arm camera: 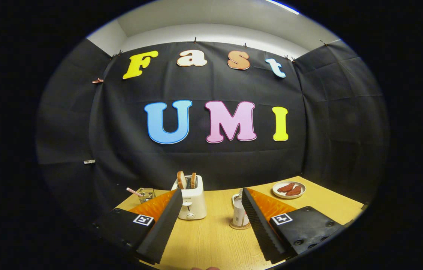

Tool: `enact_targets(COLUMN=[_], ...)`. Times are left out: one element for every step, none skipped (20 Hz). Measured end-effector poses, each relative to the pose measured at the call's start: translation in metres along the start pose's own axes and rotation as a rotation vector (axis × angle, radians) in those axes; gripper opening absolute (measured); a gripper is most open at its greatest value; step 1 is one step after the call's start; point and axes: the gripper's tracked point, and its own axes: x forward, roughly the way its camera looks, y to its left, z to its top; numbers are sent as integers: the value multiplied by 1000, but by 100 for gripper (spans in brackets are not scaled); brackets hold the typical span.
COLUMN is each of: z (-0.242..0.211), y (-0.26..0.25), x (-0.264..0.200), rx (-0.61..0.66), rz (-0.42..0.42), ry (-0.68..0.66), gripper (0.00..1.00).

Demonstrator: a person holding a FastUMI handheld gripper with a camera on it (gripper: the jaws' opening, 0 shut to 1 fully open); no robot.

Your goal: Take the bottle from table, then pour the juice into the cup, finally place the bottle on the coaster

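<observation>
in the gripper view our gripper (211, 221) is wide open and holds nothing, and the bottle (239, 213) stands on the coaster (233, 226) just ahead, by the right finger (258, 225). the toaster (192, 200) is near. if we bump the bottle, it could tip and spill.

The gripper view rides above the wooden tabletop (211, 240), looking forward and slightly downward along the two spread, empty black ridged fingers (162, 225) of the gripper (208, 228) toward the booth's black cloth back wall, with a white toaster (192, 202) near ahead.
</observation>
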Motion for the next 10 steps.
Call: enact_targets(z=[1,2,4,5,6,6,7,8,9,9], y=[-3,-5,-7,-9,-12,-15,-19,-21,-23,-25], x=[-5,-9,-13,-16,-19,-22,-24,-26,-27,-28], rx=[3,10,17,22,23,21,20,24,30,38], rz=[2,7,9,12,9,7,4,1,-1,-3], ry=[3,4,5,6,5,4,4,5,3,1], gripper=[98,98,98,98,98,98,98,97,97,98])
